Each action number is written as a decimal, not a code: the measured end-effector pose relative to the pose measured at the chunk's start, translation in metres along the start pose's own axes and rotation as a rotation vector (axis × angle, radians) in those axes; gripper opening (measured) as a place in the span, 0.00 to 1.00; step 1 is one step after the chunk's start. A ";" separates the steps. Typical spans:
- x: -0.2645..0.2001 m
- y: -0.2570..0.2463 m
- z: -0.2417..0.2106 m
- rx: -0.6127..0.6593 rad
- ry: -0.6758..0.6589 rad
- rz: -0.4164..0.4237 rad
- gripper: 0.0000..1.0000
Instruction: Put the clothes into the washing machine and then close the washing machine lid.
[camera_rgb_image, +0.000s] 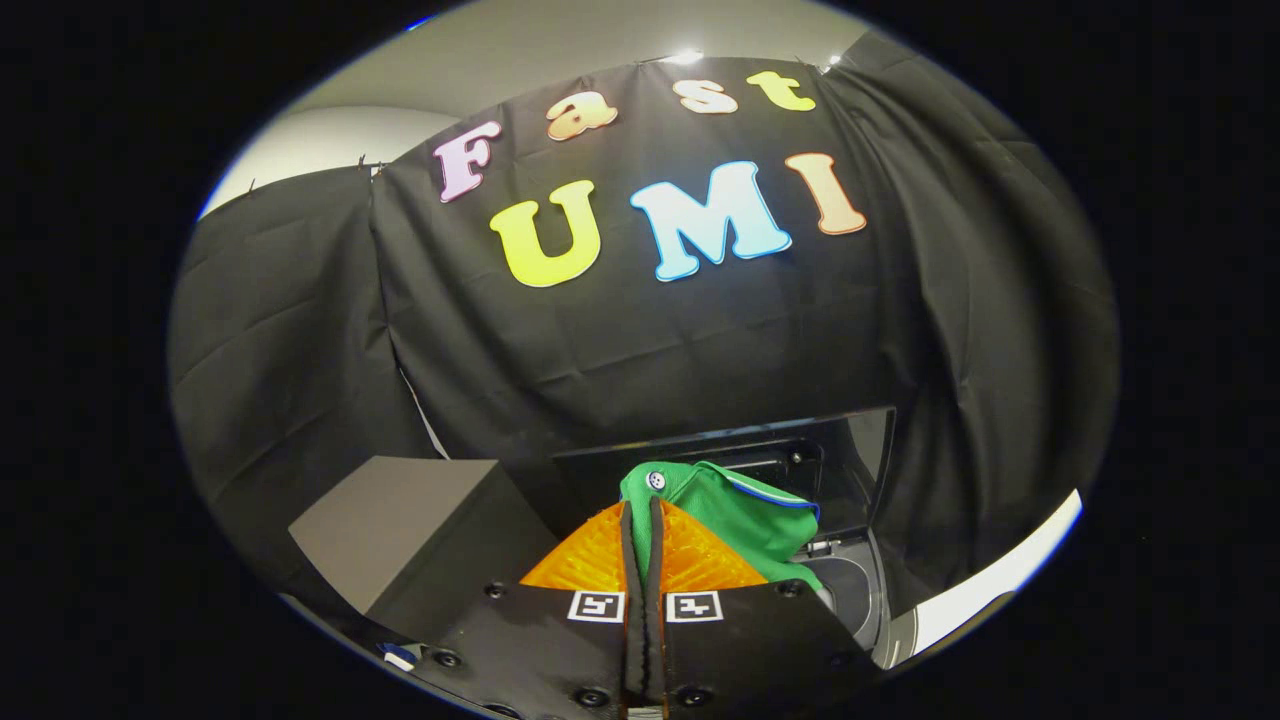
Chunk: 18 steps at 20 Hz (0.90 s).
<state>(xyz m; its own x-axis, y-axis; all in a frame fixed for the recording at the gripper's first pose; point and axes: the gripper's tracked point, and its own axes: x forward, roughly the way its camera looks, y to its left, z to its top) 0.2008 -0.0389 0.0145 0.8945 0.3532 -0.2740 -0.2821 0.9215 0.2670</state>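
Camera rides tool (642, 520); faces forward, close above washing machine (850, 590).

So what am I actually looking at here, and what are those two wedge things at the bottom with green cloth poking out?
This picture comes from a small wide-angle camera mounted on a hand-held gripper, a two-finger grabbing tool that a person carries; there is no robot arm. The camera looks forward along the tool, so the two ribbed wedges at the bottom are its jaws. They are closed almost together, and they pinch a green knitted garment with a white button and blue trim, which bunches up just ahead of them and hangs toward the right. Beyond the garment stands a top-loading washing machine with its dark lid raised; part of the round drum opening shows beneath the cloth. To the left sits a plain grey box. Black cloth forms the booth's wall behind everything.
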 end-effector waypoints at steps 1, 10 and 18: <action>0.001 -0.003 -0.006 -0.004 0.007 -0.006 0.01; 0.019 -0.031 -0.055 -0.038 0.071 -0.058 0.01; 0.034 -0.053 -0.094 -0.066 0.141 -0.139 0.02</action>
<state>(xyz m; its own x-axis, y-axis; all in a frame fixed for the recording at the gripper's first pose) 0.2138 -0.0607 -0.0956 0.8706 0.2363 -0.4315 -0.1854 0.9700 0.1572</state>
